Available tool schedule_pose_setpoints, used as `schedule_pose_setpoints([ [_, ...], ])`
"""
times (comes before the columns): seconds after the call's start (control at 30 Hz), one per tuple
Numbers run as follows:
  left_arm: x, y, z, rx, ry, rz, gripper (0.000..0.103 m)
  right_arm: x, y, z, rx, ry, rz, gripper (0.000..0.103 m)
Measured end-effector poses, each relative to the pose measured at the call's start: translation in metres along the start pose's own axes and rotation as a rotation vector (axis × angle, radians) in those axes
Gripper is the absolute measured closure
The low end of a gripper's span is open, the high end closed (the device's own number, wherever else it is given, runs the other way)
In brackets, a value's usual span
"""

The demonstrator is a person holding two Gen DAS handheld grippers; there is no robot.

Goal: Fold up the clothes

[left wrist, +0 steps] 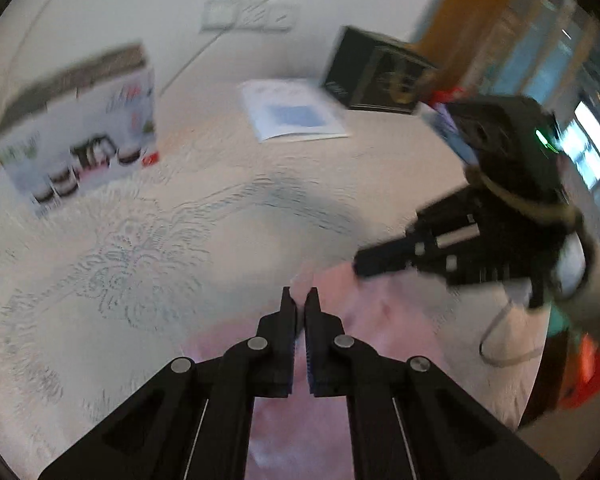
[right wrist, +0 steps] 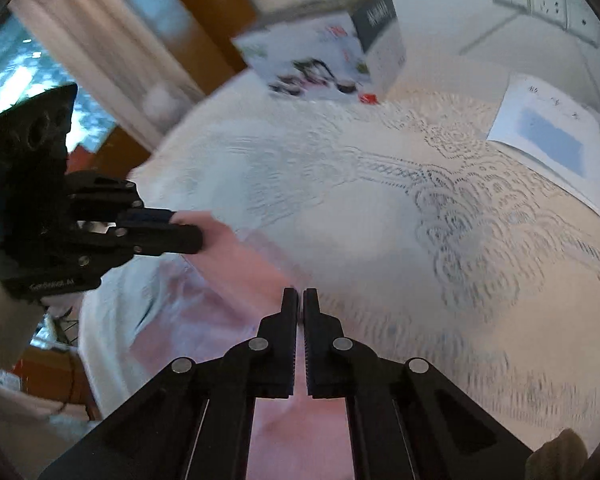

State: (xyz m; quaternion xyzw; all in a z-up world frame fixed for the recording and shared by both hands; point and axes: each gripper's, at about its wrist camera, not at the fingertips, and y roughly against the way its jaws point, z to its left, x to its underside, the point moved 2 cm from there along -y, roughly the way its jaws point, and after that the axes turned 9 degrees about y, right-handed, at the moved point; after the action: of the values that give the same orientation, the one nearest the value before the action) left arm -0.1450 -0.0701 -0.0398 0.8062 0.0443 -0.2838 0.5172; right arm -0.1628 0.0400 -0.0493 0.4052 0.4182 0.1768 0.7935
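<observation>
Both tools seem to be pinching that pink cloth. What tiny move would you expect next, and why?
Probably carry the pinched edge forward over the rest of the pink cloth. The left tool and the right tool look shut on it, and cloth still lies spread beneath them on the lace-covered table, so a fold seems under way.

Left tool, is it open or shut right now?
Shut. The left tool shows only a thin slit between its fingers, over the pink cloth; whether it pinches cloth, cannot tell.

Right hand-held gripper closed over pink garment, lace tablecloth
</observation>
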Motion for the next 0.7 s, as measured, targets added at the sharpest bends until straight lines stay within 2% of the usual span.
schedule_pose_setpoints([
  [0.07, 0.024, -0.002, -0.026, -0.002, -0.060, 0.022, 0.100, 0.021, 0.012, 0.008, -0.008, 0.009, 0.002, 0.100],
  [0.13, 0.059, -0.020, -0.043, 0.000, -0.083, 0.124, 0.099, 0.047, 0.011, 0.009, -0.008, -0.030, 0.061, 0.099],
  [0.2, 0.088, -0.043, -0.045, -0.001, -0.059, 0.245, 0.093, 0.064, 0.001, 0.002, 0.016, -0.093, 0.118, 0.098],
  [0.3, 0.114, -0.062, -0.035, -0.044, -0.007, 0.333, 0.092, 0.077, 0.001, -0.010, 0.040, -0.193, 0.131, 0.097],
  [0.37, 0.117, -0.057, -0.029, -0.045, 0.034, 0.328, 0.092, 0.066, 0.005, -0.009, 0.040, -0.227, 0.095, 0.095],
  [0.4, 0.115, -0.051, -0.027, -0.042, 0.048, 0.317, 0.090, 0.060, 0.007, -0.008, 0.039, -0.244, 0.076, 0.091],
  [0.47, 0.108, -0.028, -0.026, -0.029, 0.066, 0.256, 0.083, 0.043, 0.007, -0.003, 0.037, -0.255, 0.052, 0.071],
  [0.5, 0.105, -0.019, -0.025, -0.025, 0.074, 0.232, 0.076, 0.032, 0.005, 0.001, 0.035, -0.248, 0.044, 0.058],
  [0.53, 0.101, -0.008, -0.023, -0.028, 0.086, 0.201, 0.071, 0.026, 0.002, 0.004, 0.040, -0.244, 0.042, 0.054],
  [0.6, 0.094, 0.009, -0.016, -0.029, 0.113, 0.149, 0.068, 0.007, 0.002, 0.018, 0.054, -0.191, 0.041, 0.054],
  [0.7, 0.089, 0.024, 0.005, -0.061, 0.179, 0.096, 0.068, -0.015, -0.011, 0.023, 0.122, -0.168, 0.109, 0.054],
])
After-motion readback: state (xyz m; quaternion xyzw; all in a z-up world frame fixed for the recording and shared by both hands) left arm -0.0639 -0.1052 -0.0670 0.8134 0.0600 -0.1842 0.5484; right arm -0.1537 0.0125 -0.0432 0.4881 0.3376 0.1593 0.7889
